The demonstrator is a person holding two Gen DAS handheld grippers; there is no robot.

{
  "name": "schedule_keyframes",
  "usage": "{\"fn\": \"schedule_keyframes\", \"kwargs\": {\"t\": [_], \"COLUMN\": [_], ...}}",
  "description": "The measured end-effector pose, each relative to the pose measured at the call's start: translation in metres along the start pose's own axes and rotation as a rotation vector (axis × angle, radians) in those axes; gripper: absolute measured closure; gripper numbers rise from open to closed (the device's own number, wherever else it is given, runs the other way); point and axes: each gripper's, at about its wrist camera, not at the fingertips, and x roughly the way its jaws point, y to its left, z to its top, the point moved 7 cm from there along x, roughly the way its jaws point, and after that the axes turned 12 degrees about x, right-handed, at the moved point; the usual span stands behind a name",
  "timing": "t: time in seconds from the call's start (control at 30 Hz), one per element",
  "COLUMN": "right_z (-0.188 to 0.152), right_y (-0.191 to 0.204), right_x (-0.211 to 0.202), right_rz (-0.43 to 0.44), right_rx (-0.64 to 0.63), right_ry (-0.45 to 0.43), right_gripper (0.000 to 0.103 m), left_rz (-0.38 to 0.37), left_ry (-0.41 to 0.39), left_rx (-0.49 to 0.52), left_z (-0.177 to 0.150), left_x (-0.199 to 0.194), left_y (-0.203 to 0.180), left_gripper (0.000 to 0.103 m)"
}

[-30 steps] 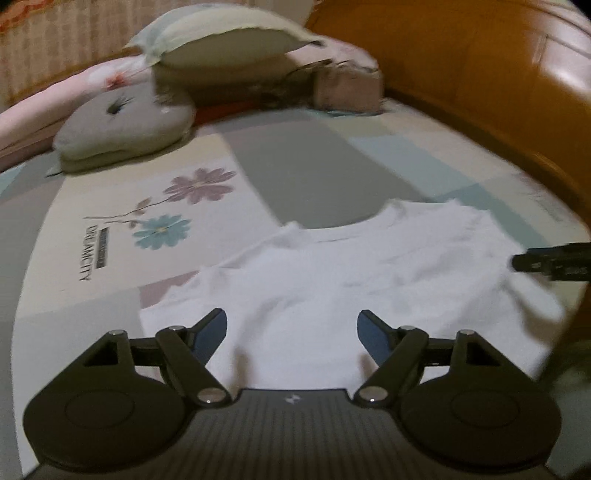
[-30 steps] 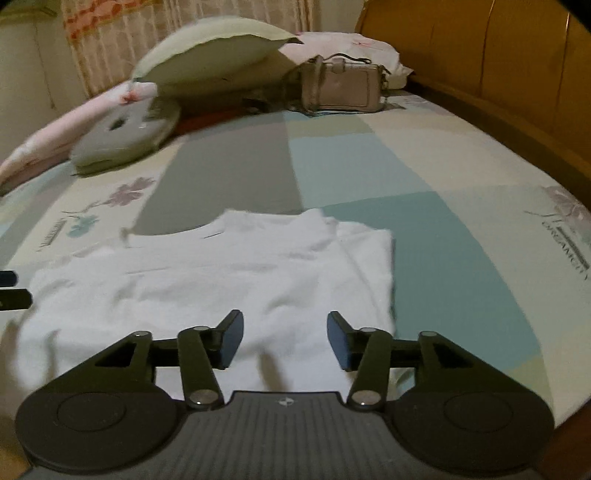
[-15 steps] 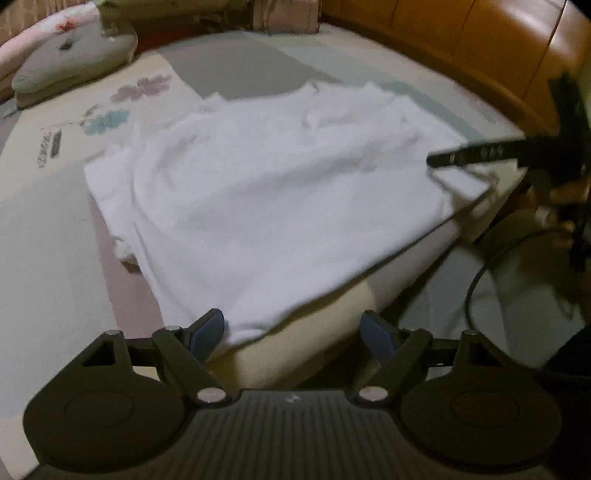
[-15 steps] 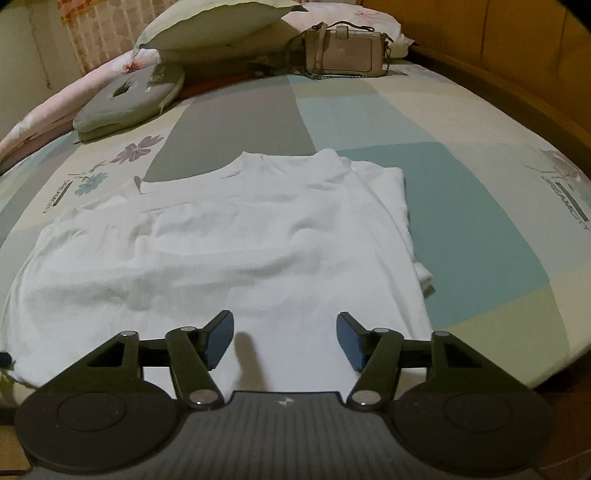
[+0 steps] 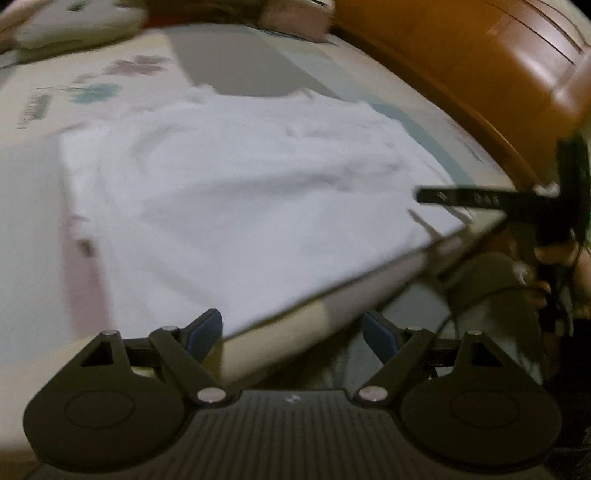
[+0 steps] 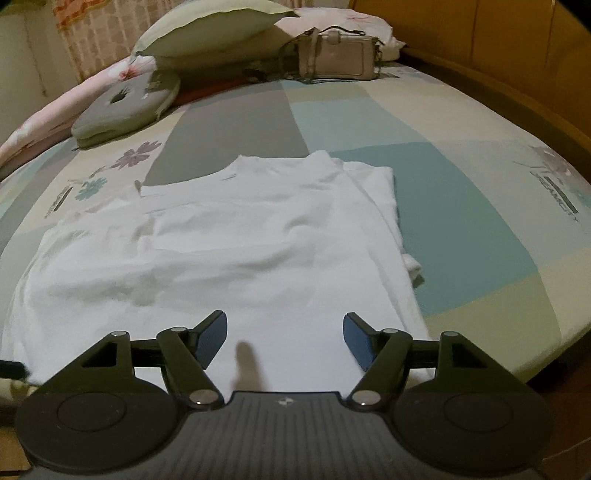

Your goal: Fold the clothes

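A white T-shirt point(image 6: 236, 251) lies flat on the patchwork bedspread, collar toward the far side, its right side folded in over the body. In the blurred left wrist view the same shirt point(image 5: 236, 206) reaches the bed's near edge. My left gripper point(image 5: 291, 332) hangs open over that edge near the shirt's hem, nothing between its fingers. My right gripper point(image 6: 284, 338) hovers above the hem with its jaws opening and nothing between them. The right gripper point(image 5: 480, 199) also shows from the side in the left wrist view, over the shirt's right corner, held by a hand point(image 5: 554, 258).
A green pillow point(image 6: 210, 29), a grey cushion point(image 6: 125, 107) and a beige handbag point(image 6: 336, 55) sit at the bed's far end. A wooden bed frame point(image 5: 461, 74) curves along the right. The bed's front edge point(image 5: 332, 306) drops off just ahead of my left gripper.
Both grippers have drawn back toward the bed's near edge, so more of the shirt shows. The right gripper's jaws have spread wider. The left view has tipped down past the mattress edge.
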Motion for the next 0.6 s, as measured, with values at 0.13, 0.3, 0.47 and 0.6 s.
{"fn": "schedule_keyframes", "kwargs": {"t": [0.13, 0.3, 0.47, 0.6], "right_z": [0.000, 0.001, 0.010, 0.016], "right_y": [0.001, -0.006, -0.015, -0.009], "right_x": [0.004, 0.003, -0.001, -0.001], "right_rz": [0.008, -0.051, -0.071, -0.073], "right_rx": [0.012, -0.003, 0.037, 0.022], "right_ry": [0.005, -0.020, -0.045, -0.061], "right_gripper": [0.029, 0.024, 0.024, 0.022], "left_rz": [0.055, 0.160, 0.151, 0.084], "left_ry": [-0.028, 0.007, -0.125, -0.191], "left_rx": [-0.059, -0.076, 0.040, 0.087], "left_z": [0.006, 0.006, 0.049, 0.089], "left_x": [-0.002, 0.002, -0.015, 0.001], "left_y": [0.022, 0.033, 0.027, 0.030], "left_gripper": [0.015, 0.016, 0.014, 0.015]}}
